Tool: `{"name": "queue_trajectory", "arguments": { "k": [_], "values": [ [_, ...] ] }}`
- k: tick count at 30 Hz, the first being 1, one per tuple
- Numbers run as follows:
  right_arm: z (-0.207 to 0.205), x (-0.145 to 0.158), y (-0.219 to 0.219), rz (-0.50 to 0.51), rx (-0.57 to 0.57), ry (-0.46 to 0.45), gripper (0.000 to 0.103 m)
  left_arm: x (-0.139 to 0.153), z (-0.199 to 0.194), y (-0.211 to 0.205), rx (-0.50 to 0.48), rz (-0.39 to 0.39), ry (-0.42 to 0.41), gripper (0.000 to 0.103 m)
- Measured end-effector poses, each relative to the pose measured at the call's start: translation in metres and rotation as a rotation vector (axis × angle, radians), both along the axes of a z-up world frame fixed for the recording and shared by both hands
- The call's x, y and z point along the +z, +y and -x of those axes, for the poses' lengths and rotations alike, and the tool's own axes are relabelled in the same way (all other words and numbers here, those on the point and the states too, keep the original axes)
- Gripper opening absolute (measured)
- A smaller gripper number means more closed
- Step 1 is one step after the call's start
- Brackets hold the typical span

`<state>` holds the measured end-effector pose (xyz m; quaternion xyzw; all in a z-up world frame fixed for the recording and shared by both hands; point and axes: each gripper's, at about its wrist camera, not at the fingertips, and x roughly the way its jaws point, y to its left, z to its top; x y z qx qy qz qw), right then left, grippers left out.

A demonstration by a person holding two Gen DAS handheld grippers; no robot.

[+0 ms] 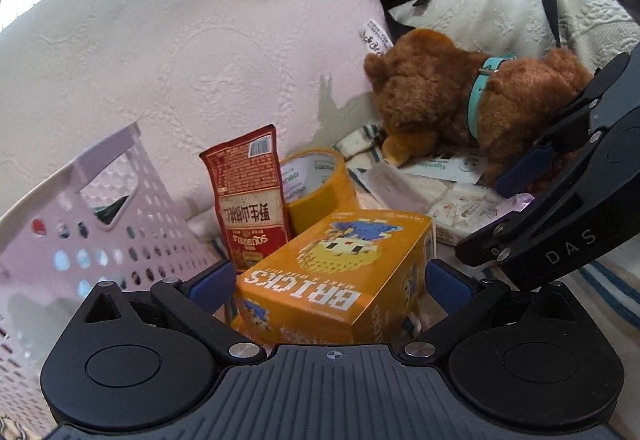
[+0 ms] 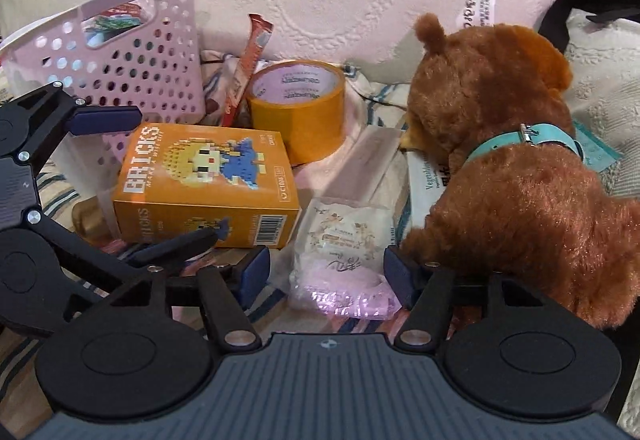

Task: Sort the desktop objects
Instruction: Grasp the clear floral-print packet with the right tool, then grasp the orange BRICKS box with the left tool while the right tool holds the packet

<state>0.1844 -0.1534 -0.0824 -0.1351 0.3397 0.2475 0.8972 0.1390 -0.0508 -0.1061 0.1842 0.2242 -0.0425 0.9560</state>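
Box lies between the spread jaws of the left gripper, pads not visibly pressing. Right gripper, jaws spread, straddles a packet beside the bear. Risks: box skews against the tape; bear fur snags the right pad.
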Motion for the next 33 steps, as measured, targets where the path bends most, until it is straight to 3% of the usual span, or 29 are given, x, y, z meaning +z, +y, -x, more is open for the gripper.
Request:
{"name": "queue_trajectory", "arguments": {
  "k": [3,12,13,15,19,22,24,25,27,28,31,33],
  "values": [
    [0.004,0.005,0.002,0.001,0.021,-0.017,0.066,0.001,0.002,-0.001,0.000,0.005,0.007,0.103],
    [-0.013,-0.014,0.021,0.169,0.017,-0.029,0.071,-0.013,-0.014,-0.012,0.002,-0.148,0.029,0.103],
    [-0.013,-0.016,0.021,0.180,0.014,-0.031,0.069,-0.014,-0.015,-0.012,0.000,-0.153,0.026,0.103],
    [-0.013,-0.017,0.018,0.165,0.023,-0.022,0.054,-0.013,-0.015,-0.009,0.001,-0.137,0.017,0.101],
    [-0.010,-0.015,0.006,0.130,-0.006,-0.034,0.045,-0.009,-0.010,-0.003,-0.009,-0.097,-0.002,0.095],
    [-0.007,-0.012,-0.004,0.095,-0.024,-0.034,0.040,-0.006,-0.001,-0.005,-0.048,-0.090,-0.035,0.075],
    [0.001,-0.007,-0.005,0.079,-0.034,-0.053,0.038,-0.002,0.006,-0.009,-0.089,-0.090,-0.058,0.046],
    [0.004,-0.005,-0.005,0.080,-0.035,-0.058,0.038,0.000,0.007,-0.011,-0.101,-0.086,-0.054,0.042],
    [0.009,-0.002,-0.006,0.083,-0.038,-0.068,0.037,0.002,0.009,-0.012,-0.125,-0.064,-0.048,0.022],
    [0.012,0.000,-0.007,0.084,-0.037,-0.076,0.037,0.002,0.010,-0.011,-0.131,-0.062,-0.053,0.021],
    [0.022,0.009,-0.014,0.067,-0.038,-0.099,0.036,0.002,0.017,-0.010,-0.116,-0.081,-0.064,0.025],
    [0.025,0.014,-0.018,0.049,-0.037,-0.112,0.036,0.001,0.020,-0.011,-0.057,-0.115,-0.083,0.079]
  ]
}}
